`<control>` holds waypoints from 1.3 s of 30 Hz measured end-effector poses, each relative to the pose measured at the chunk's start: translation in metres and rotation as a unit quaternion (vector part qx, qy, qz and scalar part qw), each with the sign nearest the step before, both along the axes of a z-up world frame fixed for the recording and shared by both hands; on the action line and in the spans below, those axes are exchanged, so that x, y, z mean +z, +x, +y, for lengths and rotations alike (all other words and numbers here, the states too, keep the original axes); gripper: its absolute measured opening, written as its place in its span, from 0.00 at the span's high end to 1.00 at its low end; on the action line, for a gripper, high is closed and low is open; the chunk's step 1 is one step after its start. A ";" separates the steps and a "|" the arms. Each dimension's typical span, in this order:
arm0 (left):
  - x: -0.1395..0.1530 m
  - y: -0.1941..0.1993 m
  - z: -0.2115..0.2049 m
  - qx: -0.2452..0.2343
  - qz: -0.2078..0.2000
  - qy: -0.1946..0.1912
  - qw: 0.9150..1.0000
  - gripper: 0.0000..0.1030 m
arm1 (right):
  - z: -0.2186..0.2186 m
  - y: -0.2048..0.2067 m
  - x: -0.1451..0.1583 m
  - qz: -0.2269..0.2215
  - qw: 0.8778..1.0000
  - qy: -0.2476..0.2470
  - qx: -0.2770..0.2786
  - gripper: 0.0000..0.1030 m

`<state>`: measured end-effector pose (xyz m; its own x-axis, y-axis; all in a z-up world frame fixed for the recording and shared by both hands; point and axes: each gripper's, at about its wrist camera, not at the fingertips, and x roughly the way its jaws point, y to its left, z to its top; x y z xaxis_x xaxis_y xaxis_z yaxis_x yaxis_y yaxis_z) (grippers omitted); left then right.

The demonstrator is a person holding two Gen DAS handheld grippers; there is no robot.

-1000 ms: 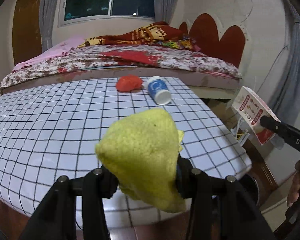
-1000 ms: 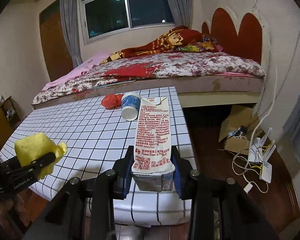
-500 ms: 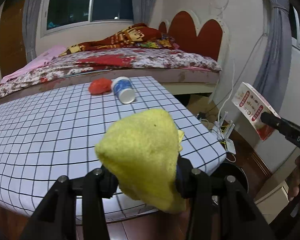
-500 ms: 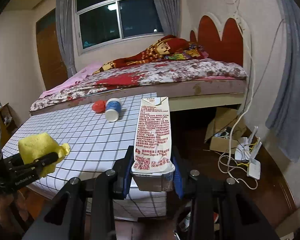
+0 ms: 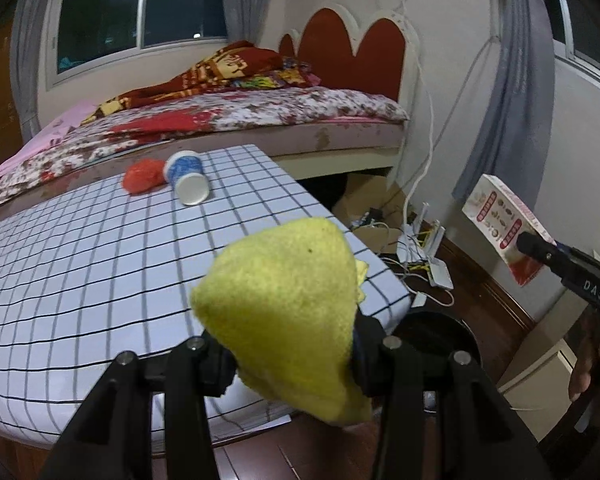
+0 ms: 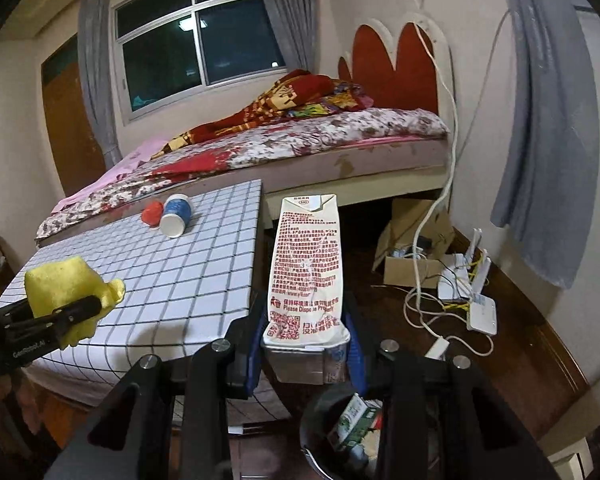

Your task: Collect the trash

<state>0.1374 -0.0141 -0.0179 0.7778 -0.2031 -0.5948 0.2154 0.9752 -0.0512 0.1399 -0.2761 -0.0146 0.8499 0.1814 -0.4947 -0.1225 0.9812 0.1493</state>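
One cup (image 5: 188, 181), one carton (image 6: 306, 268), one sponge (image 5: 284, 304).

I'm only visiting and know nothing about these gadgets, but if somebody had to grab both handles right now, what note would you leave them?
Left gripper: shut on the yellow sponge.
Right gripper: shut on the milk carton, held upright.
Both are off the corner of the checked table, above the dark bin on the floor, which already holds a small green carton.
Still on the table: a blue paper cup on its side and a red crumpled wad against it.
Left to do: drop both held items into the bin, then probably fetch the cup and wad.
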 end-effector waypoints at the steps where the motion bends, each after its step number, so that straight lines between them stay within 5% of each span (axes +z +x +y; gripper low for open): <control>1: -0.001 0.000 -0.005 -0.005 0.001 0.000 1.000 0.55 | -0.004 -0.001 -0.001 0.001 1.000 -0.001 -0.003 0.65; 25: -0.049 0.003 -0.131 -0.135 0.057 0.023 0.989 0.55 | -0.096 -0.030 -0.056 0.070 0.995 -0.007 -0.071 0.65; 39: -0.091 0.010 -0.178 -0.184 0.100 0.019 0.978 0.55 | -0.112 -0.032 -0.098 0.120 0.992 -0.009 -0.035 0.65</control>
<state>0.1472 -0.1917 -0.1084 0.5230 -0.4228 -0.7401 0.5417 0.8352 -0.0944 0.1074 -0.3883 -0.1123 0.7176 0.1166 -0.6866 -0.0179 0.9886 0.1492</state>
